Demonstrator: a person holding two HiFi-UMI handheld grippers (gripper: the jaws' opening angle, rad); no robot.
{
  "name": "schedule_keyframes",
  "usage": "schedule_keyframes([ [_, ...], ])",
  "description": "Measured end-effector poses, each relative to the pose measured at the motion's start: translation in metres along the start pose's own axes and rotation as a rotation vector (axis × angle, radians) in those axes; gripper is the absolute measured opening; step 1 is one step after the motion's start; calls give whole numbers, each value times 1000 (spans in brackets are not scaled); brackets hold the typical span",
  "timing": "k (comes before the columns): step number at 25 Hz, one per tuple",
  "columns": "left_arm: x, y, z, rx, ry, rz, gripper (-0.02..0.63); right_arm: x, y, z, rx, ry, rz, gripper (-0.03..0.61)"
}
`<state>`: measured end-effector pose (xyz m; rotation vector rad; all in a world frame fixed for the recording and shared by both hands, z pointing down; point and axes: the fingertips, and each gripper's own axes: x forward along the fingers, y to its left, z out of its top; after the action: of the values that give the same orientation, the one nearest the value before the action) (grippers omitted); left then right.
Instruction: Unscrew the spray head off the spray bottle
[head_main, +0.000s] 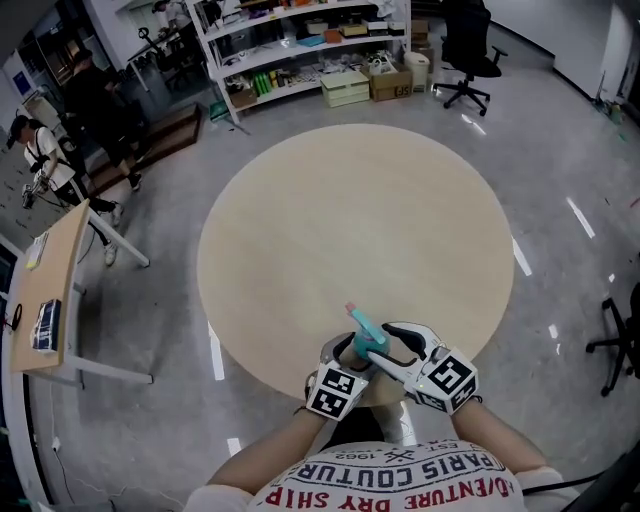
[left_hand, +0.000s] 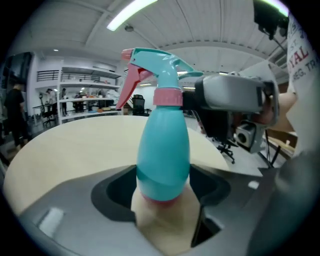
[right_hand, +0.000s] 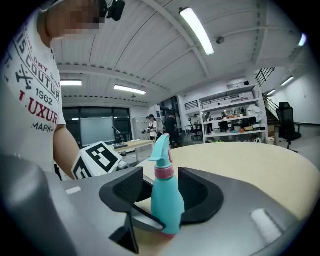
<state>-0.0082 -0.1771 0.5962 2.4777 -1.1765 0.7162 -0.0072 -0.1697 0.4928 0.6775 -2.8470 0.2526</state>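
Spray bottle (left_hand: 162, 150), teal with a pink collar (left_hand: 167, 96), is clenched low on its rounded body by the left tongs (left_hand: 163, 192), a pad pressing on either side. The right tongs (right_hand: 161, 192) are released: the bottle's neck stands between them, with a clear gap to the pad on the view's left. In the left gripper view a grey finger of the right tongs lies just beside the collar. The spray head (left_hand: 160, 65) is still on the bottle, its pink trigger (left_hand: 129, 87) pointing away from the person. In the head view both tongs meet at the bottle just in front of the person's chest, the marker cubes (head_main: 335, 392) facing up. The bottle is at the near edge of the round, pale worktop (head_main: 350, 220). Beyond it lie a grey floor, a small desk (head_main: 50, 300) at the left, shelves (head_main: 300, 50) along the far wall, a cardboard box (head_main: 390, 82) and a black office chair (head_main: 468, 55).
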Motion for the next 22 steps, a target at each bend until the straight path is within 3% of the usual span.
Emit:
schedule_keyframes([
  [4,1,-11,-1,-16,9,86,327,4,-2,-1,-16,11,-79,214],
  [5,1,-13,-1,-11,13,98,327,5,-3,-3,-30,22,-97,185],
  [7,2,-14,-3,-7,15,111,327,8,-4,-6,-66,39,-119,143],
  [9,1,-15,-4,0,13,95,327,8,-2,-7,-97,42,-104,140],
  [13,-1,-13,-5,82,0,-15,327,10,2,-6,-144,63,22,138],
  [18,-6,-13,-12,242,32,-245,327,12,12,-7,-151,112,213,137],
  [22,-10,-10,-10,294,26,-333,327,15,16,-4,-147,114,268,137],
])
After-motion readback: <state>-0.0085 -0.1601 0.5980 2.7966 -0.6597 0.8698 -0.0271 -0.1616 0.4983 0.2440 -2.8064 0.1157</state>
